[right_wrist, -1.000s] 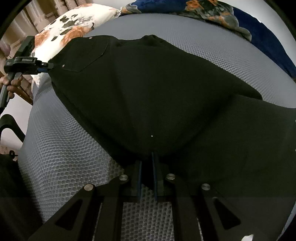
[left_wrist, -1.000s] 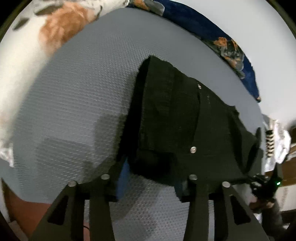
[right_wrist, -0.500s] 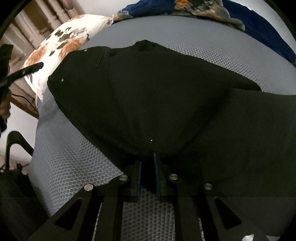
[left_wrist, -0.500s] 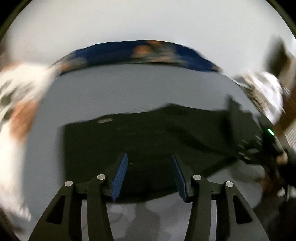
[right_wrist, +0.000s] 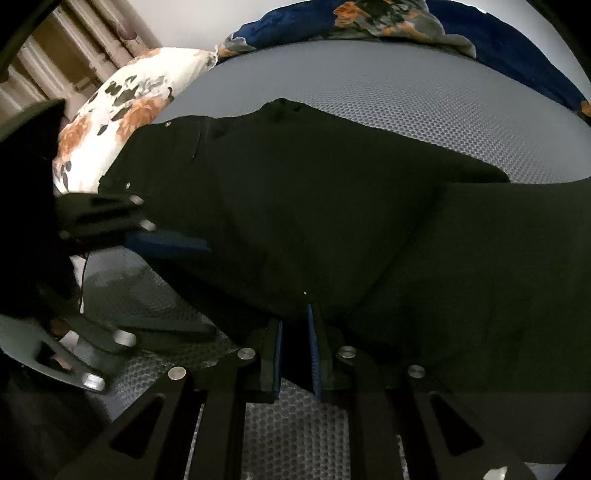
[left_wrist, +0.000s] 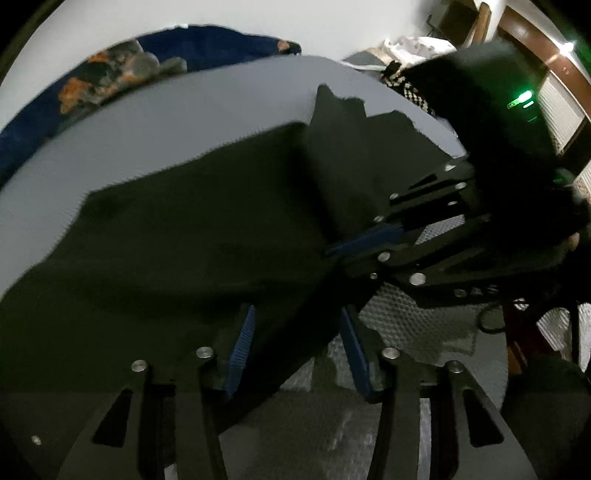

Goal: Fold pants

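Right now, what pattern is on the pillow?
White pillow with orange and grey flowers, clearest in the right wrist view.

Lying spread across the bed [right_wrist: 388, 96]: pants [right_wrist: 314, 206], with a pillow [right_wrist: 122, 110] beyond their left end, a blanket [right_wrist: 388, 18] behind, both claws at their near edge.

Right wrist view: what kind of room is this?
Most likely a bedroom: black pants lie on a grey mesh-covered mattress, with a floral pillow and a dark blue floral blanket at its far edge.
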Demonstrator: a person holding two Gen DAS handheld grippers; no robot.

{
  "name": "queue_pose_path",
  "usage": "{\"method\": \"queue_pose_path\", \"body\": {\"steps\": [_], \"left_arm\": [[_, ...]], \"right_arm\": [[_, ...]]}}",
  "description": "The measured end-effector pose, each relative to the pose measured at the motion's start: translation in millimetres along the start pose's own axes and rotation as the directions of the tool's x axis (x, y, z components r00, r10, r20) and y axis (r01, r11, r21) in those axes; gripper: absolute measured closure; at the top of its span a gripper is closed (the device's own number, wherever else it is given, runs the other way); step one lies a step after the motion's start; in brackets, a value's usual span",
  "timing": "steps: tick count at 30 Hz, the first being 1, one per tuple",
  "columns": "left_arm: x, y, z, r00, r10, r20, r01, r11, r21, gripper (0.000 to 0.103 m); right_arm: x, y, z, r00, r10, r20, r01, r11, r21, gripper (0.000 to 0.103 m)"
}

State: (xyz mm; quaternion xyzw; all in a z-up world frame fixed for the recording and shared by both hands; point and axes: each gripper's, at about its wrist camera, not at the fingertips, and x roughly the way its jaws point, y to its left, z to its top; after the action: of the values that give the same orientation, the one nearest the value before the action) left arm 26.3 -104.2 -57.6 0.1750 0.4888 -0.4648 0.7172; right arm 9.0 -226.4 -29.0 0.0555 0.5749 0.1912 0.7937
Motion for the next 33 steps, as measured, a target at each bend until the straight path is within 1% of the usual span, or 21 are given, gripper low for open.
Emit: {"method": "queue_pose_path", "body": {"steps": [2, 3, 5, 6, 7, 9, 12, 15, 16, 17, 18, 20, 21, 23, 25, 29, 31, 33], "left_arm": [[8, 2, 1, 1.0, 0.015, -0.014, -0.015, 1.0, -0.001, 0.072], [12, 2, 1, 0.999, 0.028, -0.019, -0.028, 1.0, 0.005, 0.074], [17, 3, 2, 0.998, 0.054, -0.018, -0.054, 0.998, 0.015, 0.086], [19, 4, 1, 0.998, 0.056, -0.021, -0.056, 0.998, 0.014, 0.089], [21, 4, 1, 0.998, 0.056, -0.024, -0.056, 0.998, 0.008, 0.092], [20, 5, -2, 0.999, 0.045, -0.014, -0.045, 0.999, -0.017, 0.093], [19, 9, -5, 1.0, 0.029, -0.007, -0.029, 0.998, -0.055, 0.094], [20, 14, -8, 1.0, 0.007, 0.009, -0.006, 0.994, -0.108, 0.094], [20, 17, -8, 1.0, -0.001, 0.016, 0.003, 0.992, -0.126, 0.094], [20, 18, -9, 1.0, -0.008, 0.02, 0.011, 0.99, -0.14, 0.094], [20, 18, -8, 1.0, -0.012, 0.022, 0.015, 0.988, -0.151, 0.094], [19, 22, -10, 0.999, -0.021, 0.027, 0.026, 0.983, -0.18, 0.094], [20, 21, -10, 0.999, -0.022, 0.027, 0.026, 0.983, -0.184, 0.094], [19, 22, -11, 1.0, -0.02, 0.025, 0.024, 0.982, -0.188, 0.094], [19, 22, -10, 1.0, -0.019, 0.021, 0.023, 0.98, -0.196, 0.094], [19, 23, -10, 1.0, -0.018, 0.017, 0.021, 0.977, -0.213, 0.094], [19, 24, -11, 1.0, -0.022, 0.016, 0.025, 0.975, -0.223, 0.094], [19, 25, -10, 1.0, -0.026, 0.014, 0.028, 0.973, -0.231, 0.094]], "right_arm": [[1, -1, 0, 1.0, 0.006, -0.005, -0.006, 1.0, -0.003, 0.09], [2, -1, -1, 1.0, 0.007, -0.008, -0.007, 1.0, -0.006, 0.089], [3, -1, 0, 1.0, 0.0, -0.019, 0.0, 1.0, -0.008, 0.089], [4, -2, 1, 1.0, -0.006, -0.022, 0.006, 1.0, -0.002, 0.082], [1, -4, 1, 1.0, -0.002, -0.019, 0.003, 1.0, 0.009, 0.078], [-8, -8, -1, 1.0, 0.016, 0.003, -0.016, 1.0, 0.026, 0.076], [-31, -29, -6, 0.997, 0.025, 0.079, -0.032, 0.996, 0.079, 0.066], [-54, -77, -15, 0.987, 0.002, 0.158, -0.037, 0.975, 0.217, 0.065], [-59, -94, -18, 0.983, -0.013, 0.182, -0.037, 0.963, 0.267, 0.065], [-67, -122, -22, 0.974, -0.053, 0.219, -0.027, 0.938, 0.346, 0.065], [-72, -143, -26, 0.967, -0.084, 0.242, -0.022, 0.914, 0.406, 0.064], [-83, -187, -34, 0.949, -0.146, 0.278, -0.021, 0.854, 0.521, 0.064], [-86, -204, -37, 0.942, -0.163, 0.292, -0.031, 0.828, 0.56, 0.064], [-91, -242, -43, 0.926, -0.192, 0.326, -0.072, 0.756, 0.65, 0.064], [-93, -267, -45, 0.912, -0.206, 0.354, -0.112, 0.706, 0.699, 0.064], [-89, -298, -44, 0.899, -0.245, 0.364, -0.126, 0.65, 0.749, 0.064], [-83, -306, -44, 0.894, -0.237, 0.38, -0.152, 0.637, 0.756, 0.068], [-82, -312, -38, 0.891, -0.245, 0.384, -0.153, 0.634, 0.758, 0.072]]}}
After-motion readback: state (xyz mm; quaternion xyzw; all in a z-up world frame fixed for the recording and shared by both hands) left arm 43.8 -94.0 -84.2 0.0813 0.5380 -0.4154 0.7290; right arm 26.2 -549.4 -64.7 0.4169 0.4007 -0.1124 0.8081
